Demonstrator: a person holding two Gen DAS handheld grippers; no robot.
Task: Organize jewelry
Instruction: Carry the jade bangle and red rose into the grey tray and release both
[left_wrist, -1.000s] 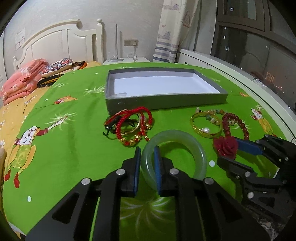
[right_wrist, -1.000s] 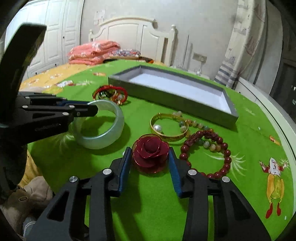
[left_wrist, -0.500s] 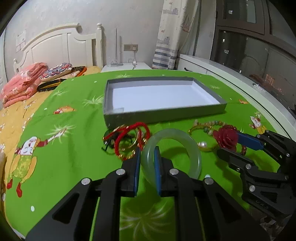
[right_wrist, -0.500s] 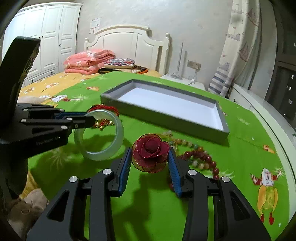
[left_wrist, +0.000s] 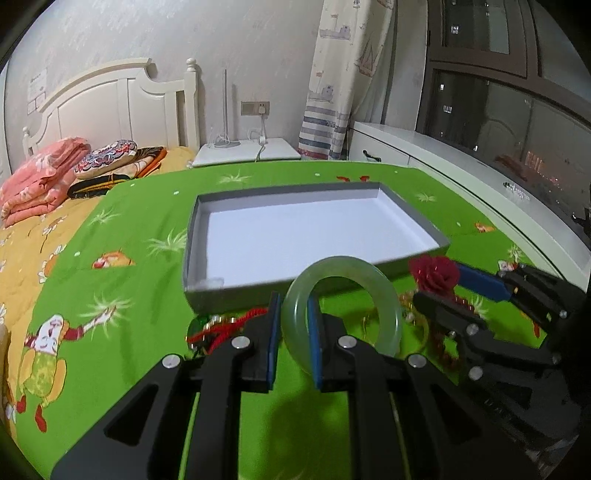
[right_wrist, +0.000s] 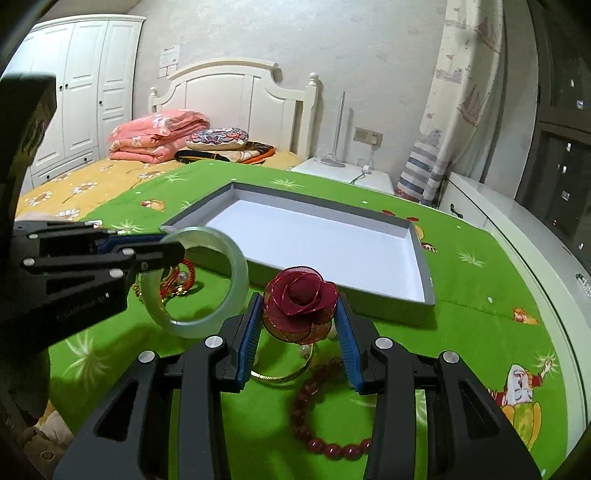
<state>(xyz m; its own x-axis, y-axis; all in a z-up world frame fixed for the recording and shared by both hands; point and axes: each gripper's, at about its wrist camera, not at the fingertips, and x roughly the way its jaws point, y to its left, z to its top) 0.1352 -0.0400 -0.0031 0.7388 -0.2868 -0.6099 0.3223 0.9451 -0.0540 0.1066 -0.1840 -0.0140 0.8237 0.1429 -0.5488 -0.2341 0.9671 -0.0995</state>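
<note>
My left gripper (left_wrist: 291, 306) is shut on the rim of a pale green jade bangle (left_wrist: 384, 295), held off the green cloth just before the tray's near wall. The bangle (right_wrist: 238, 269) and the left gripper (right_wrist: 166, 247) also show at the left of the right wrist view. My right gripper (right_wrist: 297, 299) is shut on a dark red fabric rose (right_wrist: 295, 291), raised above the cloth. The rose (left_wrist: 434, 271) and the right gripper (left_wrist: 439, 286) are beside the tray's near right corner. The grey tray (left_wrist: 192, 291) (right_wrist: 388, 314) has a white floor with nothing in it.
On the green cartoon cloth (left_wrist: 129, 258) lie red cord bracelets (left_wrist: 221, 328) (right_wrist: 186, 275), a gold bangle (right_wrist: 280, 376) and a dark red bead bracelet (right_wrist: 306, 398). Folded pink bedding (right_wrist: 155, 136), a white headboard (left_wrist: 110, 107) and a nightstand (left_wrist: 240, 151) stand beyond.
Both grippers have risen and moved toward the tray, carrying the bangle and the rose off the cloth. The other jewelry stays where it lay.
</note>
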